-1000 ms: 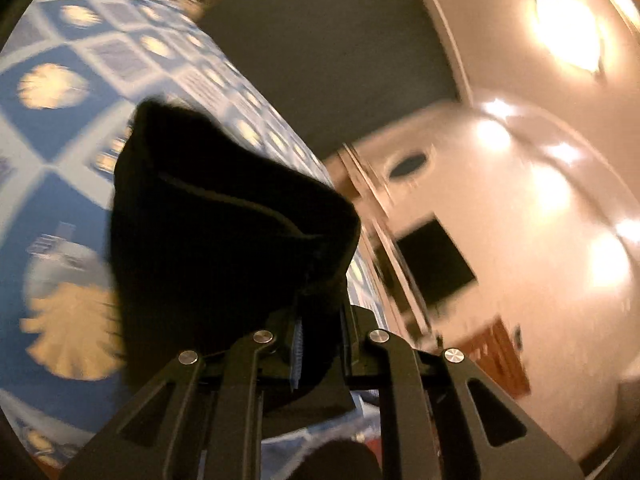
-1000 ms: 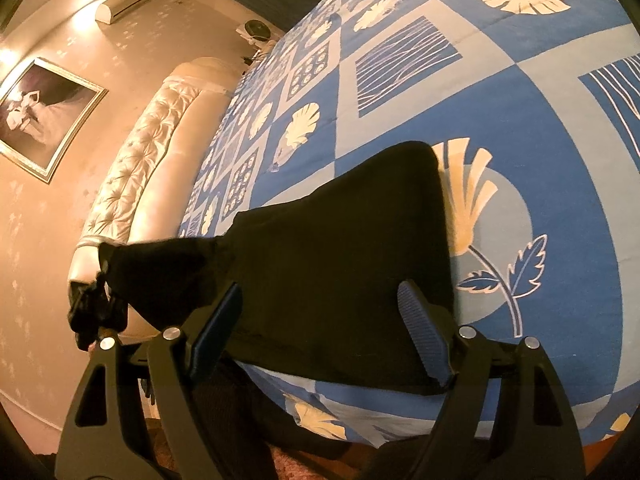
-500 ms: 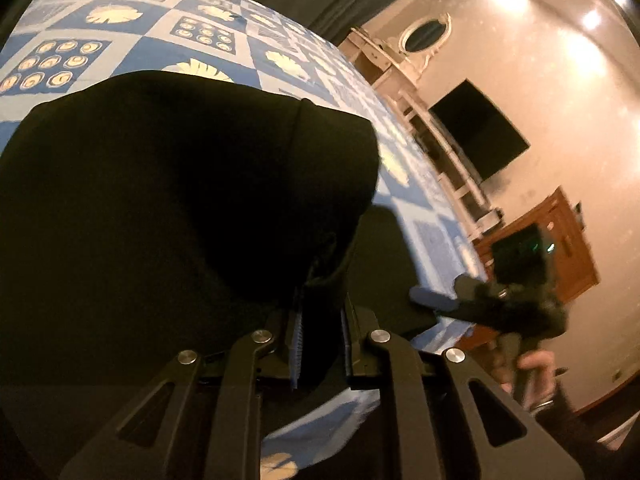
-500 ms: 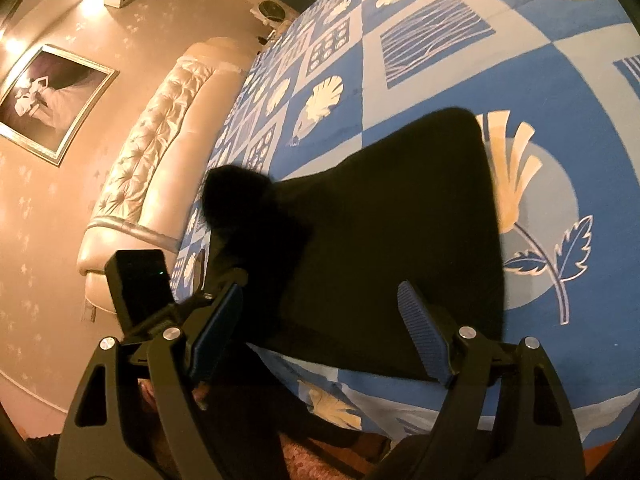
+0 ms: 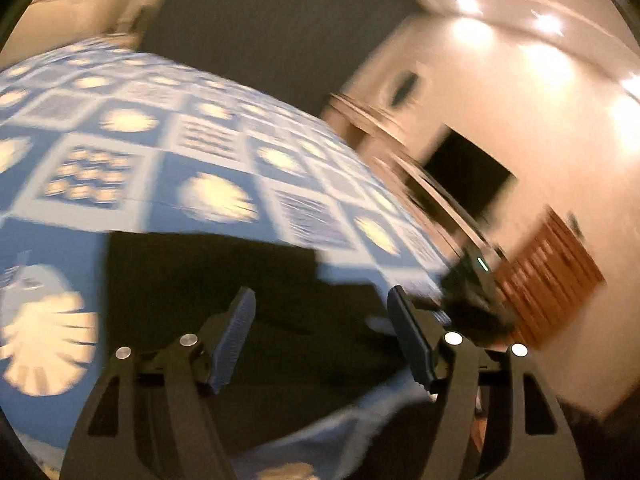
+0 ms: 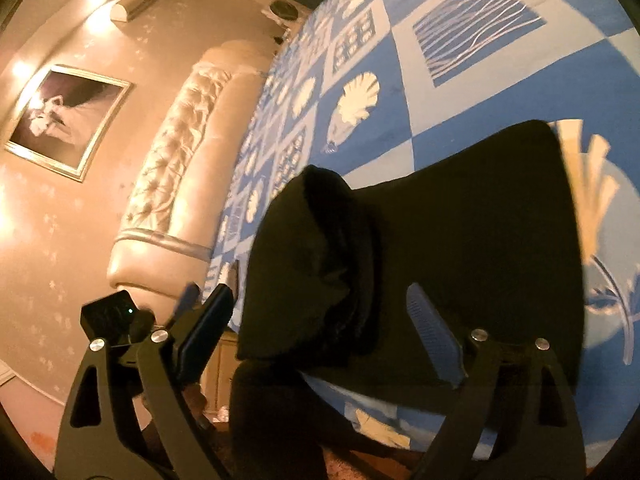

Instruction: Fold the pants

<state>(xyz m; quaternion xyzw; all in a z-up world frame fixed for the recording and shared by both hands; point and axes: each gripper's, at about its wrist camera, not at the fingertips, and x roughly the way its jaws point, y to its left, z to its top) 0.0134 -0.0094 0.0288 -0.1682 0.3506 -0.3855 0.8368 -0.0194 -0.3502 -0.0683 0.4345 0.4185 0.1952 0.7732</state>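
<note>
Right wrist view shows the black pants point(image 6: 460, 240) at lower centre on the blue bedspread point(image 6: 480, 80), both right gripper point(image 6: 320, 332) and left gripper point(image 5: 320, 336) wide and empty, so the bunched fold at centre, probably loose, may slump open.

No readable text, label or number shows anywhere.
</note>
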